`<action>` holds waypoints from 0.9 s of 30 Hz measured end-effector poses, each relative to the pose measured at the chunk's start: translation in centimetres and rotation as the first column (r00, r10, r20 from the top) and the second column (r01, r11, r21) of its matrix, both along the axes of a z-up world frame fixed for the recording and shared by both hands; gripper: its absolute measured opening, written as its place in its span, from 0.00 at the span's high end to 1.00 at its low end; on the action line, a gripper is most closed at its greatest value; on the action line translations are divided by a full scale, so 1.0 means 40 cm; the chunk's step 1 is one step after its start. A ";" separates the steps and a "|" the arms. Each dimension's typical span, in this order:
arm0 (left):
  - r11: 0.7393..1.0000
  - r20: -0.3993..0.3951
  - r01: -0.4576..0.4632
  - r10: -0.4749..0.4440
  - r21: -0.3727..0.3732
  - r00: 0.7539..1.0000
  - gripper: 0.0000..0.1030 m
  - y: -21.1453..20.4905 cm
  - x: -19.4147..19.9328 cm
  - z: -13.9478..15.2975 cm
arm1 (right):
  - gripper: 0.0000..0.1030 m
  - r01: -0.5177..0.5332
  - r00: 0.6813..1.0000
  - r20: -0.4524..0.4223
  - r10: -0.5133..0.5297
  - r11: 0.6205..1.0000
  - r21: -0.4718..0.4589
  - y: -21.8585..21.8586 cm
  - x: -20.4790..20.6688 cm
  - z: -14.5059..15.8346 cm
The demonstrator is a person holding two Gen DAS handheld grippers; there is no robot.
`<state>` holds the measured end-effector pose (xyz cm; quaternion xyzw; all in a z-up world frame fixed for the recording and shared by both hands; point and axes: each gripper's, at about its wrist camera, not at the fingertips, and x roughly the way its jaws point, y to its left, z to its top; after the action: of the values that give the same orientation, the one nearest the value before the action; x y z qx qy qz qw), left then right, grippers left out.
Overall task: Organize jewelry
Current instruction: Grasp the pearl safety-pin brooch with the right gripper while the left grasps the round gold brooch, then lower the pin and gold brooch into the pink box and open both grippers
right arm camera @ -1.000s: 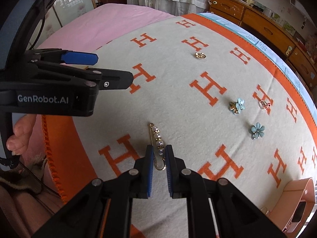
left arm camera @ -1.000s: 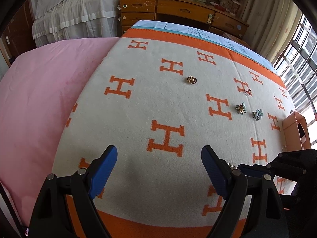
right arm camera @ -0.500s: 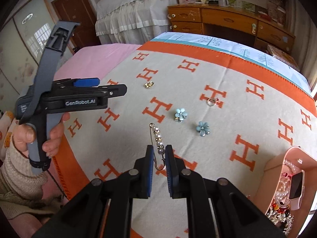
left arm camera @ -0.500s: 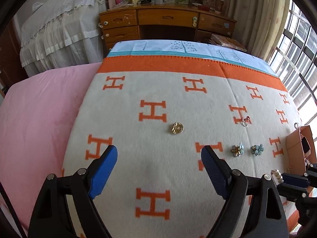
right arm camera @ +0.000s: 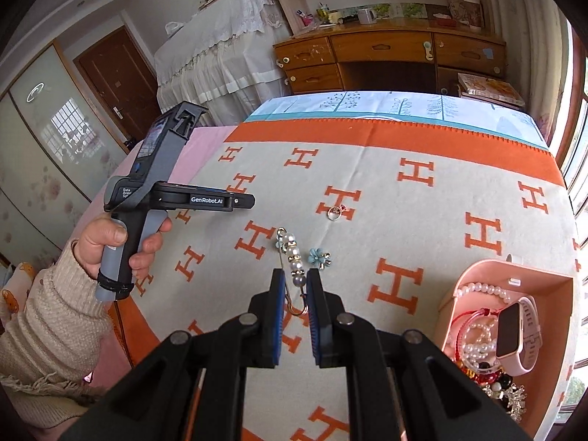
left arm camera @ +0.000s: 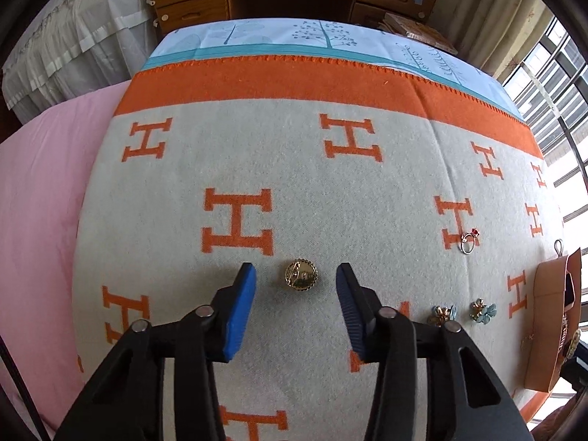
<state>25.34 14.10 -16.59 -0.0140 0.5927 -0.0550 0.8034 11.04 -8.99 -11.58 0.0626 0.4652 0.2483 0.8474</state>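
Partly done — pink box (right arm camera: 477,279) already holds bracelets & a watch. Right tongs (right arm camera: 294,283) clamp a pearl pin (right arm camera: 294,257), up off the blanket (left arm camera: 330,191). Left tongs (left arm camera: 296,279) gape wide, empty, straddling a gold brooch (left arm camera: 301,275). Left: brooch, ring (left arm camera: 468,241), two flower clips (left arm camera: 483,310). Box cut off at frame edge.

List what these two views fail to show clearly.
- Gold round brooch: engraving too small to read, left wrist view.
- Pink organizer box: contents cut off by the frame edge, left wrist view.
- One blue flower brooch: its twin sits largely behind the pearl pin, right wrist view.
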 end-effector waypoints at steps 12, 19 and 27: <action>0.999 -0.019 -0.019 0.020 0.050 1.000 0.84 -0.024 0.025 -0.012 | 0.89 0.010 1.000 0.011 -0.010 1.000 0.008 -0.019 -0.017 0.005; 0.998 0.016 -0.018 0.017 0.060 1.000 0.85 -0.058 -0.009 0.035 | 0.89 0.033 0.998 0.045 -0.034 0.999 0.018 -0.051 -0.042 0.040; 0.986 0.175 0.165 -0.166 0.019 0.971 0.84 -0.233 -0.141 0.236 | 0.89 0.134 0.984 0.109 -0.138 0.990 0.036 -0.162 -0.089 0.103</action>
<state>19.71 4.78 -7.14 0.0422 0.5187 -0.1212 0.8452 7.49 -15.46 -7.47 0.0923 0.4082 0.1995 0.8860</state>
